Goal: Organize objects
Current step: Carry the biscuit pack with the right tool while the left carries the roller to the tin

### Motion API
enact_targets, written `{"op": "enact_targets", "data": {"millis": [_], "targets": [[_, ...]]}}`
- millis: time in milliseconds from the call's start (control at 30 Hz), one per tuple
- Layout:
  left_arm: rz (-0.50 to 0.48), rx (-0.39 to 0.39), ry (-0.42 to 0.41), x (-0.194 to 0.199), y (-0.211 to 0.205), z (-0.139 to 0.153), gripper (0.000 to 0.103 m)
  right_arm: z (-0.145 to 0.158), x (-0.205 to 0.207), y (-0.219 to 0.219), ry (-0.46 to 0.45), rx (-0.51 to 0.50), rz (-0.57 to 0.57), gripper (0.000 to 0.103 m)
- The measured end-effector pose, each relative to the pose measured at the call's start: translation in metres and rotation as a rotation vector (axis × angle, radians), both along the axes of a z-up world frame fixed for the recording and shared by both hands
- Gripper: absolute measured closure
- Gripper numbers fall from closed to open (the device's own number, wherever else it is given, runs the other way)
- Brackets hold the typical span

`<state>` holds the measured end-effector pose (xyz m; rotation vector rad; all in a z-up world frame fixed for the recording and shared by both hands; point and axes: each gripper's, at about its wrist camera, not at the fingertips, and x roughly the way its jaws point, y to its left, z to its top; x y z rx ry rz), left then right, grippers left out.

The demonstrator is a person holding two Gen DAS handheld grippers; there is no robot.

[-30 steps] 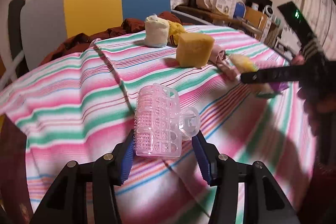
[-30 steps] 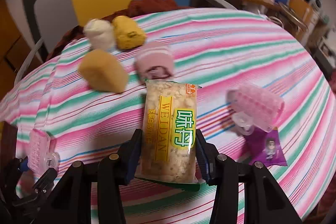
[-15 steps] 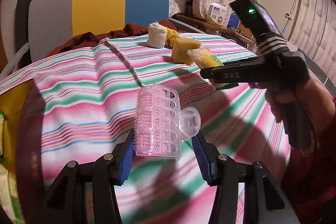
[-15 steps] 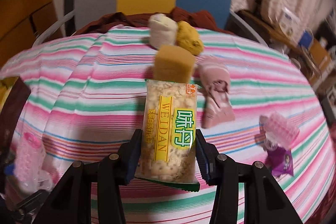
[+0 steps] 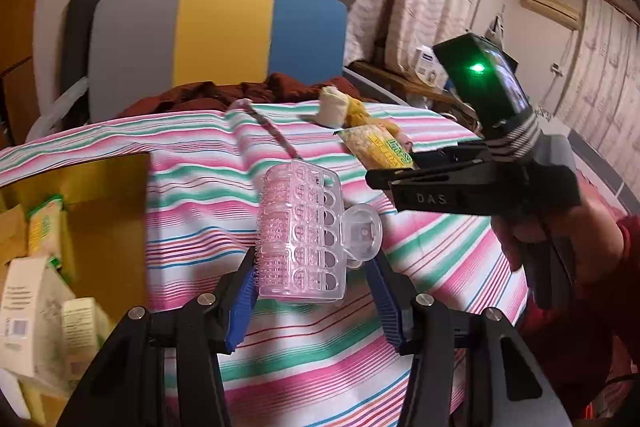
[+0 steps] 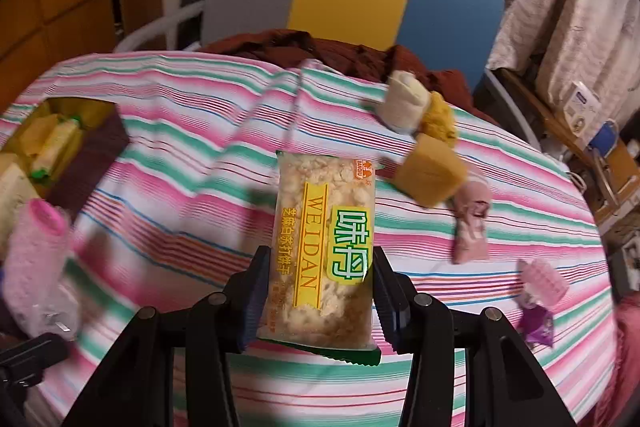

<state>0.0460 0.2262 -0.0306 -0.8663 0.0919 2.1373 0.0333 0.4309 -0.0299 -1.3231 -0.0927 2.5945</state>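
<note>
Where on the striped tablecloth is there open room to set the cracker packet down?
The widest bare stretch of tablecloth runs from the open box at the left edge across to the yellow sponge. Right of the sponge it is crowded: rolled cloths, pink packet, second pink hair clip and purple sachet.

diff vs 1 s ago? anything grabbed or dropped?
Nothing grabbed or dropped. Both grippers swung left, bringing the open box of packets into view. Left gripper still clamps the pink hair roller; right gripper still clamps the cracker packet. The sponge hasn't moved.
</note>
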Motion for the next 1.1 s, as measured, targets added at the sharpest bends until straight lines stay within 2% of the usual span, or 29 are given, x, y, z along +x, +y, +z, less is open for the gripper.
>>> {"op": "enact_targets", "data": {"millis": [433, 733, 833, 933, 1100], "targets": [[0.131, 0.043, -0.009, -0.010, -0.075, 0.007, 0.050, 0.013, 0.000, -0.092, 0.052, -0.181, 0.115, 0.054], [0.281, 0.085, -0.006, -0.024, -0.142, 0.017, 0.050, 0.022, -0.011, -0.145, 0.070, -0.306, 0.198, 0.054], [0.352, 0.093, -0.003, -0.034, -0.169, 0.018, 0.050, 0.024, -0.018, -0.161, 0.070, -0.312, 0.222, 0.054], [0.397, 0.089, -0.019, -0.046, -0.188, 0.015, 0.050, 0.024, -0.028, -0.179, 0.063, -0.315, 0.239, 0.054], [0.436, 0.032, -0.074, -0.063, -0.213, 0.001, 0.050, 0.019, -0.045, -0.200, 0.037, -0.331, 0.261, 0.054]]}}
